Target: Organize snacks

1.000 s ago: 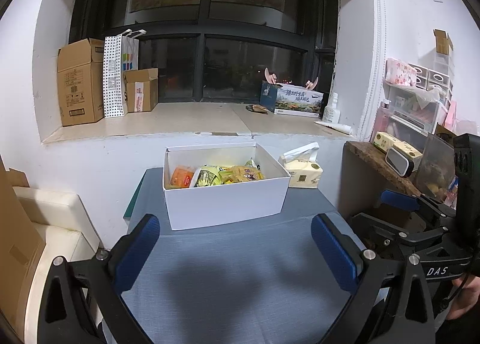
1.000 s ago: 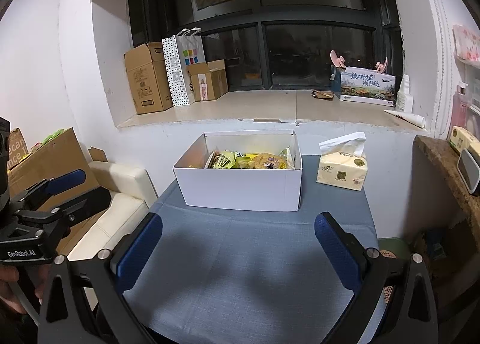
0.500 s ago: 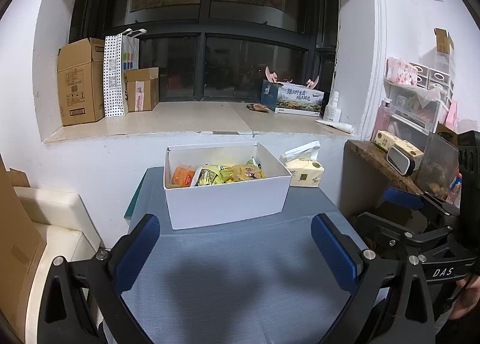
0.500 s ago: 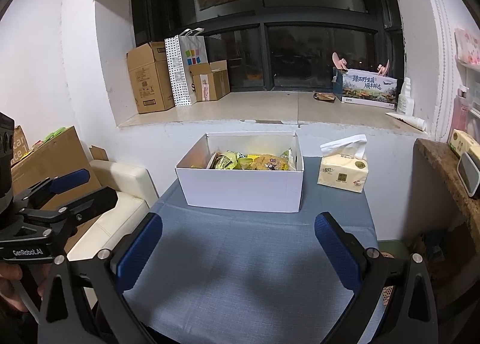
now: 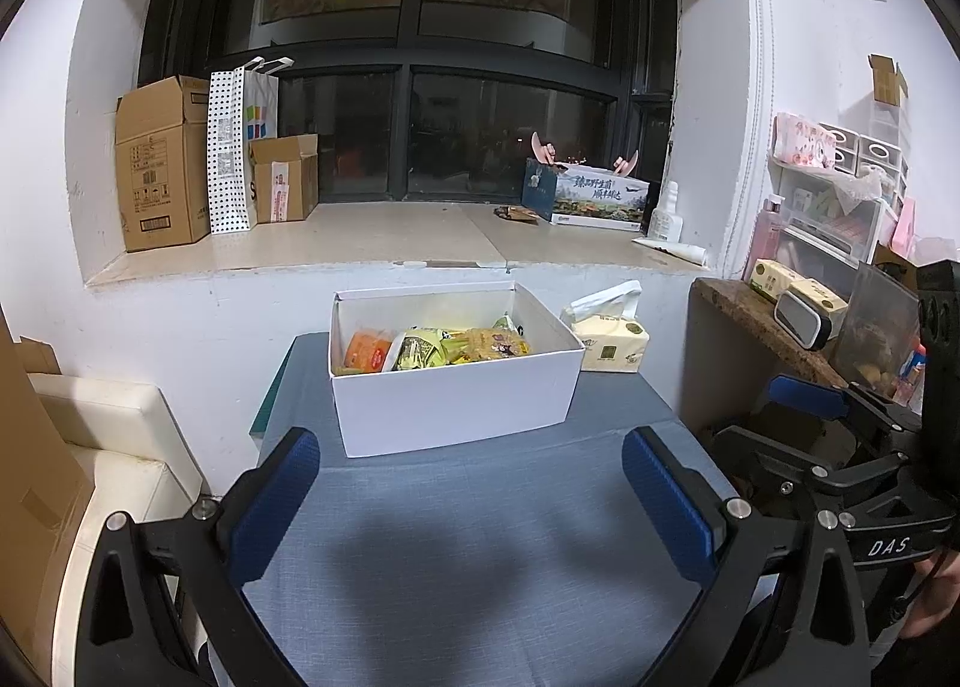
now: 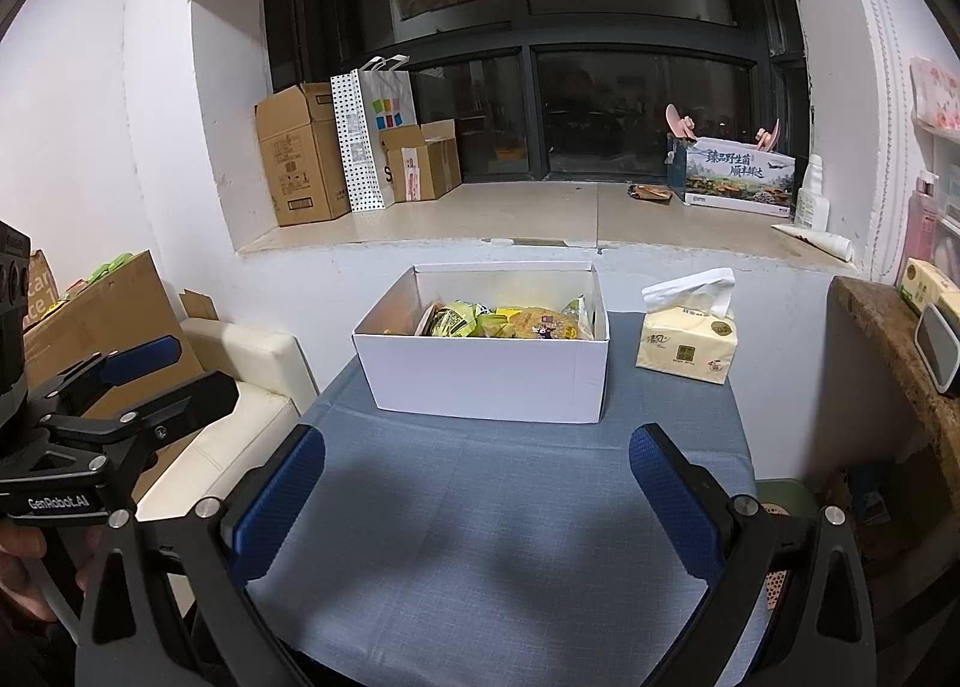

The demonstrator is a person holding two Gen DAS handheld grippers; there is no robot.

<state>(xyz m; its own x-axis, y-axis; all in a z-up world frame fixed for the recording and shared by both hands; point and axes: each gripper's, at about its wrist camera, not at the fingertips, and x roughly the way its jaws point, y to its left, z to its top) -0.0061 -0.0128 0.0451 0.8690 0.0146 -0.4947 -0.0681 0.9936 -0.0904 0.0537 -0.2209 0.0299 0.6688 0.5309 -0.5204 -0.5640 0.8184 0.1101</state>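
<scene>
White box (image 5: 453, 402), blue-grey tablecloth (image 5: 480, 537), orange snack packet (image 5: 367, 350), polka-dot bag (image 5: 228, 147)

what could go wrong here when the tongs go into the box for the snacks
The snack packets lie piled and overlapping in the white box, so open tongs might pinch two at once. The box looks light and sits loose on the blue cloth, so a nudge to its wall could slide it toward the tissue pack beside it.

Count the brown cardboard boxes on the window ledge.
2. The tall cardboard box stands at the ledge's left end; the smaller cardboard box sits to its right, beyond the dotted paper bag. Others may be hidden behind them.
</scene>
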